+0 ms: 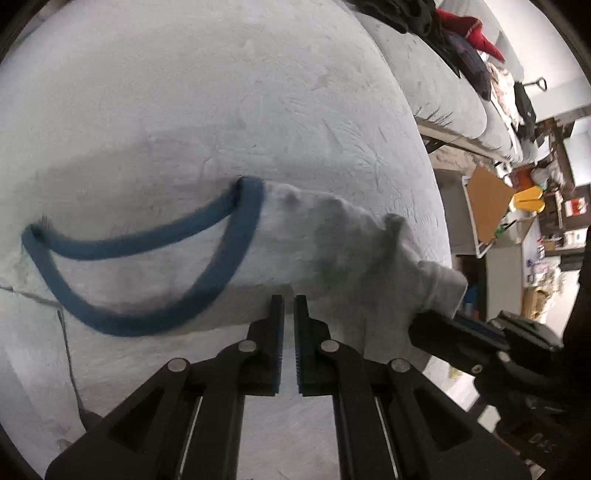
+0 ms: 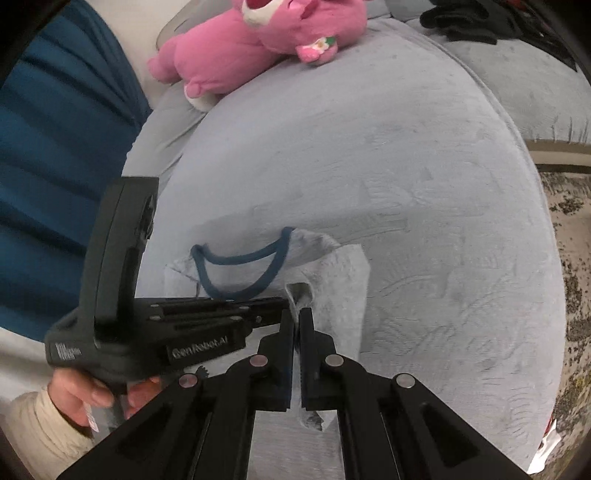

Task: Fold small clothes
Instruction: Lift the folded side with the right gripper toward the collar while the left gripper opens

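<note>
A small pale grey garment [image 1: 314,251] [image 2: 332,273] with a blue neckline trim [image 1: 147,321] [image 2: 236,258] lies on a light grey sofa cushion [image 1: 221,92] [image 2: 406,166]. My left gripper [image 1: 289,301] [image 2: 282,304] is shut on the garment's near edge, just below the neckline. My right gripper [image 2: 296,314] [image 1: 415,325] is shut on a bunched fold at the garment's right side, and cloth shows between and below its fingers. The two grippers are close together, with the fabric between them raised and creased. A hand [image 2: 85,398] in a cream sleeve holds the left gripper.
A pink plush toy [image 2: 258,40] lies at the back of the cushion. Dark clothes [image 2: 469,18] [image 1: 399,14] and a red item [image 1: 469,33] sit on the neighbouring cushion. Blue fabric [image 2: 55,147] fills the left. The cushion edge drops to speckled floor [image 2: 569,258]. A thin cable [image 1: 70,362] lies near left.
</note>
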The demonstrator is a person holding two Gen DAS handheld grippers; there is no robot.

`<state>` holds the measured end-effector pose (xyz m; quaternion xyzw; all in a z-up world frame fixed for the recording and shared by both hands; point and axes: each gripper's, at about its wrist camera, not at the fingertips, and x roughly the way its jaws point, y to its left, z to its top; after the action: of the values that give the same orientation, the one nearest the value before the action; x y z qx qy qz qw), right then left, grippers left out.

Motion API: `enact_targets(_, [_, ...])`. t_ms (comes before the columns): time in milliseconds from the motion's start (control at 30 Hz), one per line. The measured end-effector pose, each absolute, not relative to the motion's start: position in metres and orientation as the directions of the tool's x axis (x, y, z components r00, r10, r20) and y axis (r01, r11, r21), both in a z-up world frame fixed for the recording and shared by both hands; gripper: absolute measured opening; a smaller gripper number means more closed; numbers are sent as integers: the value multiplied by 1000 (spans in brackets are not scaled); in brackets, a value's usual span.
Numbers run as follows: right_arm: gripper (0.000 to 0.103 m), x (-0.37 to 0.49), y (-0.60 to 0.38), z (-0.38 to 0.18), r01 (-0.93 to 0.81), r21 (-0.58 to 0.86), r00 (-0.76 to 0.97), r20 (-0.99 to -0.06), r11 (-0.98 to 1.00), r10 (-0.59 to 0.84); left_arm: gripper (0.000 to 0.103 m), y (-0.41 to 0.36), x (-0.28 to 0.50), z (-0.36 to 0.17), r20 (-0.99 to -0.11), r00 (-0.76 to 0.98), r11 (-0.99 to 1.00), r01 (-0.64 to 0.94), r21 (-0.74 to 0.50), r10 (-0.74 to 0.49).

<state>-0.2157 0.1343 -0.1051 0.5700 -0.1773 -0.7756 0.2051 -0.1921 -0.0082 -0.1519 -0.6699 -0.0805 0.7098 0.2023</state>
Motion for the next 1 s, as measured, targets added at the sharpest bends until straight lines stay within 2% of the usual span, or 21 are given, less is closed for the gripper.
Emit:
enact_targets(367, [3,-226,80,-146,164,487,-159,-845,-858,-511,2,-48,-186,-123,-909,-80,-906,-153,-394,409])
enact_targets(467, [7,-227,74,-150,175,471,-155,-854,-865,-497,2,-50,-187,-120,-909,-84,-905,-165,-392,409])
enact_targets(500, [10,-226,74,-148,179,469,-155,-855,-865,-495,2,-49,-189,-119,-906,-80,-902,-170,-398,415])
enact_targets(533, [17,-222,75,-141,186,469,-161,-852,-863,-498,2,-48,-189,-118,-905,-77,-899,-177,-400,417])
enact_targets(700, [26,-194,97,-109,187,503,-227,-813,-843,-536,2,-36,-194,-107,-881,-70,-868,-224,-443,468])
enact_targets(1000, [26,-188,117,-133,89,522,-218,-821,-848,-528,3,-12,-211,-116,-867,40,-831,-266,-489,497])
